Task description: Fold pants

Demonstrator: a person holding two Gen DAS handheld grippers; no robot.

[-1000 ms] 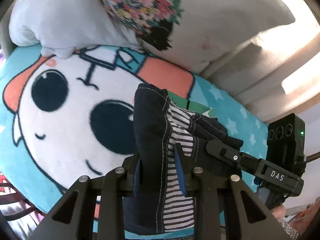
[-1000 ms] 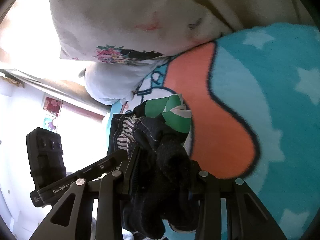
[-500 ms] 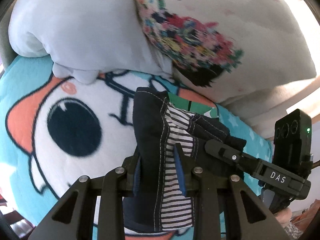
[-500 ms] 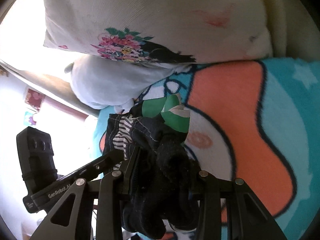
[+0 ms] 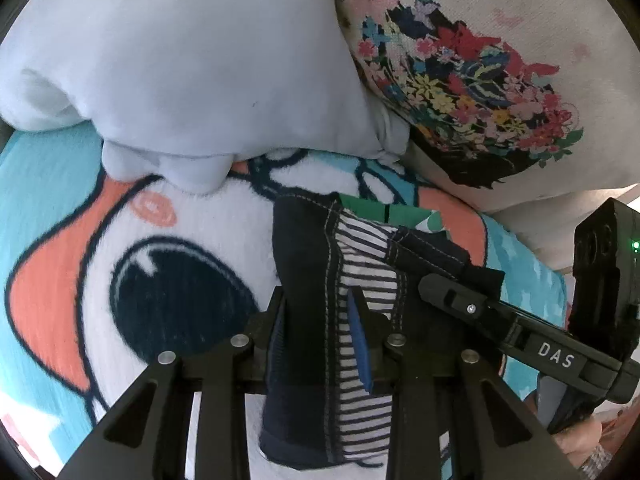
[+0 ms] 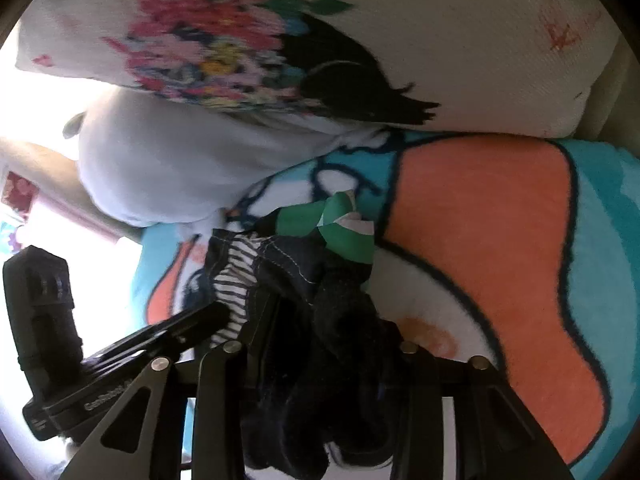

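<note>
Pants (image 5: 316, 280) pinched in both tongs, left (image 5: 320, 320) and right (image 6: 324, 344), edge stretched left-right, probably above blanket (image 5: 192, 240); pillows (image 5: 208, 64) far.

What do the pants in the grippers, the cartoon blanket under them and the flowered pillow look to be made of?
Pants: dark denim-like woven cloth, judging by the pale contrast topstitching; the striped inner panel looks like thin knit or cotton. Cartoon blanket: plush fleece, with fuzzy nap blurring the printed outlines. Flowered pillow: matte woven cotton-like cover with a visible ribbed weave; the print looks flat.
</note>
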